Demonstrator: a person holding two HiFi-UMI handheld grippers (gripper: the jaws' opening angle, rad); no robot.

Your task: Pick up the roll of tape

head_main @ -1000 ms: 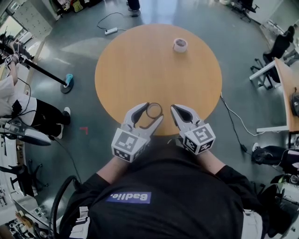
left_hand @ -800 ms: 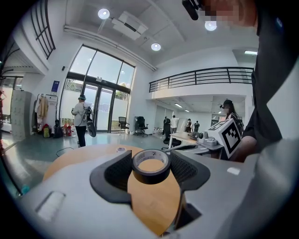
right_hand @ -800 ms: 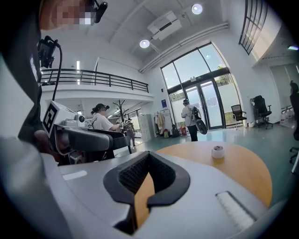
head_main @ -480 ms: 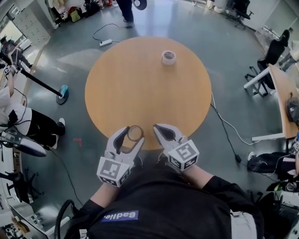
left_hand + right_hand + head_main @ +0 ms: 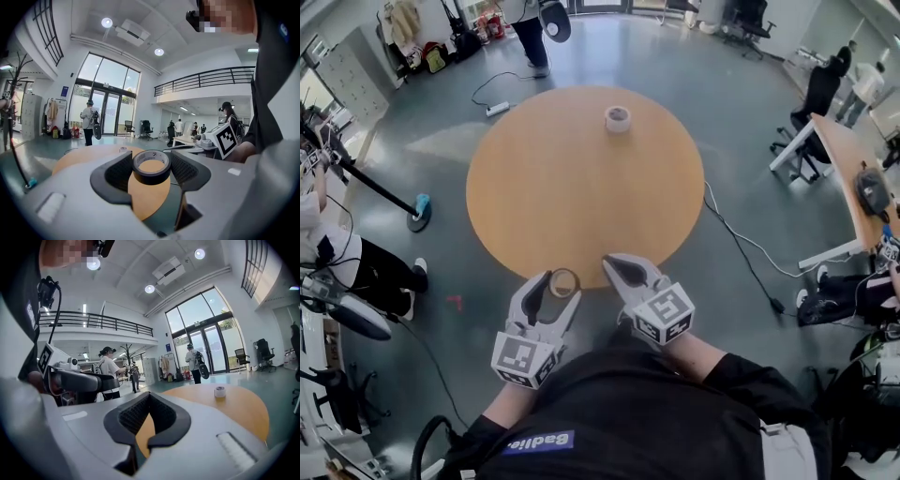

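Observation:
A white roll of tape (image 5: pixel 617 119) lies on the far side of the round wooden table (image 5: pixel 581 187); it also shows small in the left gripper view (image 5: pixel 123 149) and in the right gripper view (image 5: pixel 219 391). My left gripper (image 5: pixel 562 284) is at the table's near edge, shut on a black roll of tape (image 5: pixel 564 282). That black roll (image 5: pixel 151 166) sits upright between the pads (image 5: pixel 117 171) of the left gripper (image 5: pixel 151 164). My right gripper (image 5: pixel 614 265) hangs beside it, shut and holding nothing; in its own view the tips (image 5: pixel 149 397) meet.
A power strip with cable (image 5: pixel 495 109) lies on the floor beyond the table. A person (image 5: pixel 530 23) stands at the far side. A desk (image 5: pixel 848 178) and chairs stand at the right, a stand's base (image 5: pixel 417 220) at the left, a cable (image 5: pixel 741 239) by the table's right.
Both grippers have drawn back from over the table to its near edge, the black roll still in the left one. The table and white roll now sit farther off.

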